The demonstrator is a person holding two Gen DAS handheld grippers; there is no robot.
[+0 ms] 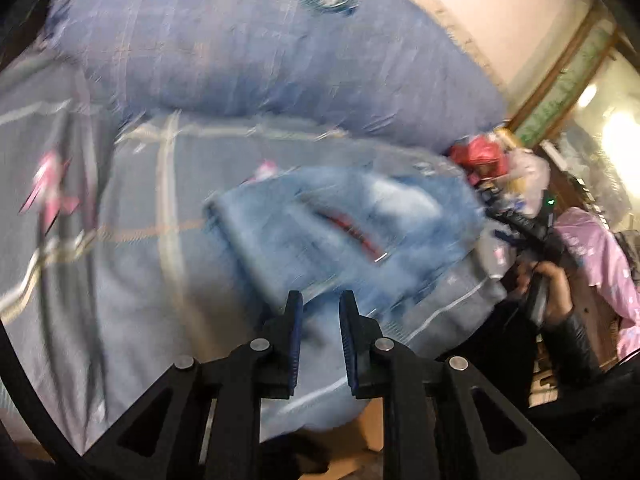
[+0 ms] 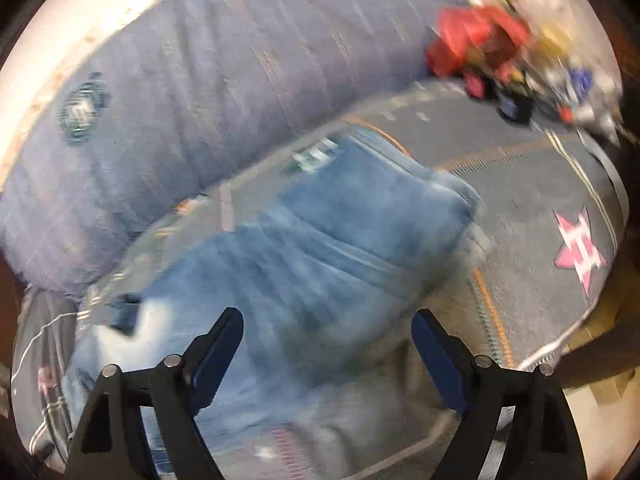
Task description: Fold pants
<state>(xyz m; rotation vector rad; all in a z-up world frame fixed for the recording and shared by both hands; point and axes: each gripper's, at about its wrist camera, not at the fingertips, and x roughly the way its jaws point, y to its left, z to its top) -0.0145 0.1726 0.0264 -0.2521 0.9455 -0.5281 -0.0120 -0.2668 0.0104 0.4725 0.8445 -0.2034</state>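
Light blue jeans (image 1: 340, 224) lie folded on a grey-blue bedspread (image 1: 132, 208); both views are motion-blurred. My left gripper (image 1: 320, 304) hovers just in front of the jeans' near edge, jaws a small gap apart and empty. In the right wrist view the jeans (image 2: 320, 240) fill the middle, and my right gripper (image 2: 328, 320) is wide open above their near part, holding nothing. The right gripper (image 1: 528, 236) with the person's hand also shows at the right of the left wrist view.
A large blue-purple duvet (image 1: 260, 52) is piled behind the jeans, also seen in the right wrist view (image 2: 180, 92). A red and mixed clutter pile (image 2: 500, 48) sits at the bed's far corner. The bed edge (image 2: 568, 344) drops off at right.
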